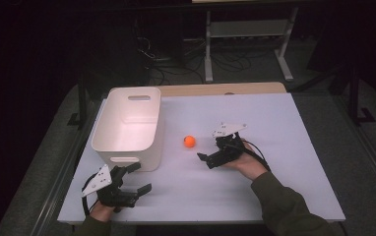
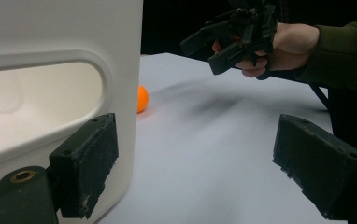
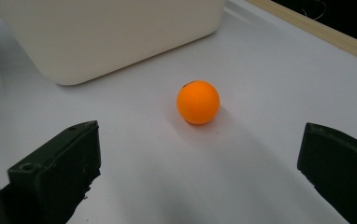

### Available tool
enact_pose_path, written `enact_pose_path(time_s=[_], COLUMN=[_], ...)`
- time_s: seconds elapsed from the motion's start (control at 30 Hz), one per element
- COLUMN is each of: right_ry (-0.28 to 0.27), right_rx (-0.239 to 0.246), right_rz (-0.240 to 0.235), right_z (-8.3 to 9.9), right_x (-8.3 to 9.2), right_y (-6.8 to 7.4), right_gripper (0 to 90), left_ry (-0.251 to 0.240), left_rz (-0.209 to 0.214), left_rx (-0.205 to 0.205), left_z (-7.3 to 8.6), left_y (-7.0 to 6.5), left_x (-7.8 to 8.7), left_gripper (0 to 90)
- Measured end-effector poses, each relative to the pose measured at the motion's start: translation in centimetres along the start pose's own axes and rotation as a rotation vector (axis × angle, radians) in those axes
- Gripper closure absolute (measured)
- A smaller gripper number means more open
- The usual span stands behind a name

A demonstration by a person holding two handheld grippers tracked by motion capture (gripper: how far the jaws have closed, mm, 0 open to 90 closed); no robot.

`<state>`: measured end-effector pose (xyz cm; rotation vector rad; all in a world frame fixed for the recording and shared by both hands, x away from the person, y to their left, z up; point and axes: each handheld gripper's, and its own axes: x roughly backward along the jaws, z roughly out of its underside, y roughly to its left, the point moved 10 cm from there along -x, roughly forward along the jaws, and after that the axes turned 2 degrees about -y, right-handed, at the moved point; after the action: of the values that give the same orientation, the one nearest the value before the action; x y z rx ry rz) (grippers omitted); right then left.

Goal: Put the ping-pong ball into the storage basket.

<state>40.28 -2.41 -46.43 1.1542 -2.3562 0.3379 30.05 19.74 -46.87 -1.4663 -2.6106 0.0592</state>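
An orange ball [image 1: 189, 141] [image 3: 197, 101] lies on the white table top [image 1: 284, 147], just right of a white plastic bin [image 1: 129, 125] with handle cut-outs. My right gripper [image 1: 209, 148] [image 3: 197, 172] hovers low, right of the ball, open, its jaws spread wide to either side of the ball and a short way back from it. My left gripper [image 1: 142, 177] [image 2: 200, 168] is open near the table's front left, by the bin's near corner [image 2: 50, 93]. From there the ball [image 2: 142, 99] peeks half out behind the bin, and the right gripper [image 2: 200, 53] hangs in a hand beyond.
A wooden strip [image 1: 225, 89] borders the table's far edge. Behind it stand a white metal frame [image 1: 245, 44] and loose cables on the dark floor. Bare white surface stretches to the right of the right hand and along the front edge.
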Motion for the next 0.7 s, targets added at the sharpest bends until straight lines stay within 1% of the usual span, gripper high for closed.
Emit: enact_pose_path(time_s=[0.7], right_ry=[-0.003], right_rx=[-0.001], right_rz=[-0.01], right_z=[-0.9], right_x=[-1.5], right_y=[0.0], right_gripper=[0.0], left_ry=[-0.001], left_rz=[-0.002], left_rx=[-0.004], left_z=[0.0], left_y=[0.0], left_x=[0.0], left_gripper=[13.7])
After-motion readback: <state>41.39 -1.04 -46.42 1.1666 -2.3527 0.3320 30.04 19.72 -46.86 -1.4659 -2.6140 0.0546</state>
